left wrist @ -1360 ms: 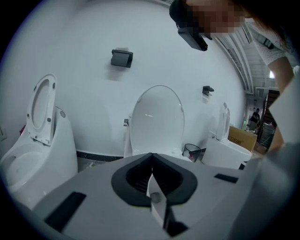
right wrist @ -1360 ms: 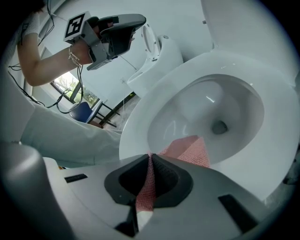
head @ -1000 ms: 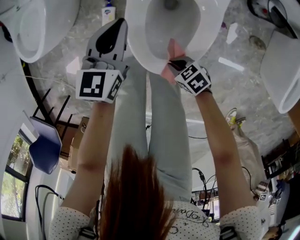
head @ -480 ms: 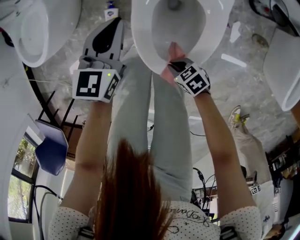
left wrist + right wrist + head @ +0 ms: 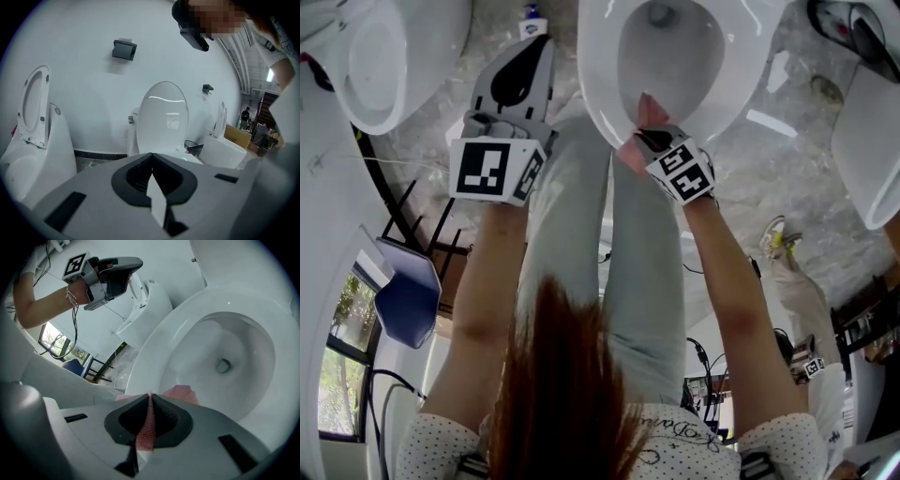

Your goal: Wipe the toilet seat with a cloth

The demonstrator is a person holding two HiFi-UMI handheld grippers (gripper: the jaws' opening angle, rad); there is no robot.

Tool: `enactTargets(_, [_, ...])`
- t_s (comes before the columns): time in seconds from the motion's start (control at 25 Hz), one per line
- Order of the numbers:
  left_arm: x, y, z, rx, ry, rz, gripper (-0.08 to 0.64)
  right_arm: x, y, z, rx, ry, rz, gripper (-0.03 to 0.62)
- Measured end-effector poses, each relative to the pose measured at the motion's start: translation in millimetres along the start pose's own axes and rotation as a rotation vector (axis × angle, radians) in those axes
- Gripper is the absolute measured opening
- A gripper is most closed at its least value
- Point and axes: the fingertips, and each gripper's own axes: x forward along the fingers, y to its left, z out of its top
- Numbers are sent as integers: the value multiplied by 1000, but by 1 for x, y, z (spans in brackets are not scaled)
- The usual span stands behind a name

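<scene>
Blue chair [image 5: 401, 302] lower left; second toilet [image 5: 382, 58] nearby; floor [image 5: 773, 183] seemingly marble.

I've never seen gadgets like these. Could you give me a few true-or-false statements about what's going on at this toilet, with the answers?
1. The right gripper is clamped on a pink cloth. True.
2. The cloth lies on the floor. False: it is against the front rim of the toilet, partly inside the bowl.
3. The left gripper holds another cloth. False: its jaws are together with nothing between them, and it is held in the air off to the side of the toilet.
4. There is more than one toilet in the room. True: a second toilet stands to the left.
</scene>
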Motion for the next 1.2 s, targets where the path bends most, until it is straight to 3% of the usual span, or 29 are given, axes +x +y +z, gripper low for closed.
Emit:
enactTargets(0.24, [-1,13,0,-5,3,11,2,11,-1,24,21,-69,5,26])
enactTargets(0.56, [-5,17,-2,-13,0,15,2,13,-4,38,136,-155,-36,28])
enactTargets(1.2, [-8,27,-3,-13,-2,19,2,24,-2,95,205,-303,-53,26])
